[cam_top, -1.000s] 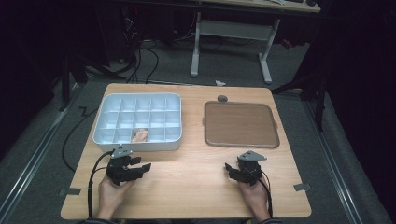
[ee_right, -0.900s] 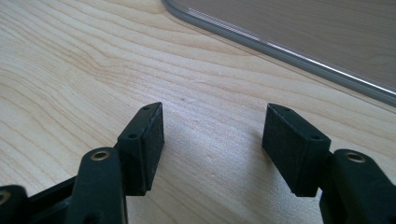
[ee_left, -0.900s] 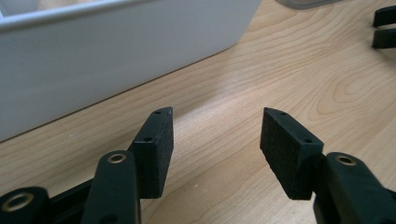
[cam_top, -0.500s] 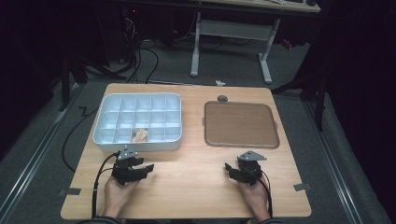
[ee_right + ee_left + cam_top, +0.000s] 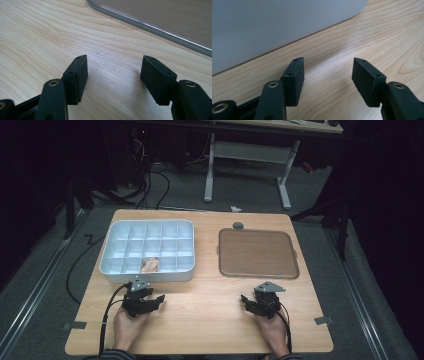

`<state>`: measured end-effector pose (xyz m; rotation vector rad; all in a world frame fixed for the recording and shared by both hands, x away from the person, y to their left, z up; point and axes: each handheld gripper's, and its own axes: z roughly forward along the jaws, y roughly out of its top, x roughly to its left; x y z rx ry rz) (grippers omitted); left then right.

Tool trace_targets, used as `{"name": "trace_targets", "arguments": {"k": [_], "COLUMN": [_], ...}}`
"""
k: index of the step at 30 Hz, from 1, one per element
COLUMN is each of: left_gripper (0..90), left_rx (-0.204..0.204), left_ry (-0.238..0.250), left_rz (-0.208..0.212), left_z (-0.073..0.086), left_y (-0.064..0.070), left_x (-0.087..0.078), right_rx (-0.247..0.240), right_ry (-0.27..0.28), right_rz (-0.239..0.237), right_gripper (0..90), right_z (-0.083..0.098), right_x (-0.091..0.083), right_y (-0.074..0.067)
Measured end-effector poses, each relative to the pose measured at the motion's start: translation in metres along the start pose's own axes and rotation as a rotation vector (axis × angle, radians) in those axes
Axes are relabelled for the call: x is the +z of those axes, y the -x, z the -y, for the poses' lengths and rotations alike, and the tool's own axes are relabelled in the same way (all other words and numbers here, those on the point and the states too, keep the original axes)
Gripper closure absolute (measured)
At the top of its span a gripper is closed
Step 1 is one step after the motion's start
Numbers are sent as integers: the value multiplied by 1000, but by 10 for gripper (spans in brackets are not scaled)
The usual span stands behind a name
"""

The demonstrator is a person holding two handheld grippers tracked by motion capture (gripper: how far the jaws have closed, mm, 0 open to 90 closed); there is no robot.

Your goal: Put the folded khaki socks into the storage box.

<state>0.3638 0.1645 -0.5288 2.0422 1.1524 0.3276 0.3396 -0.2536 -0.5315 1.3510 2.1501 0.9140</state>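
Both tools sit low in the frame on the counter [image 5: 200, 320] — left tool [image 5: 156, 300] and right tool [image 5: 246, 300] gaping, gripping nothing. One small tan piece [image 5: 150, 265] lies in the white divided bin [image 5: 112, 270], left of centre — brown tray [image 5: 258, 272] bare, so looks barely started.

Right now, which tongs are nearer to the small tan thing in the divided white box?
Left. The left tongs sit just before the white box holding the tan thing; the right tongs sit farther off, below the brown tray.
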Motion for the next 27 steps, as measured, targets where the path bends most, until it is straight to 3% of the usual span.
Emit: {"name": "trace_targets", "arguments": {"k": [8,12,15,27], "left_gripper": [432,397,392,359], "left_rx": [8,68,92,87], "left_ry": [23,48,39,37], "left_rz": [-25,-57,-77,-70], "left_z": [0,3,3,3], "left_y": [-2,0,3,3], "left_x": [4,8,9,9], "right_rx": [0,0,-1,-1], "right_ry": [0,0,0,0], "right_rz": [0,0,0,0], "right_gripper": [385,385,385,385], "right_z": [0,0,0,0], "right_x": [0,0,0,0], "right_y": [0,0,0,0]}}
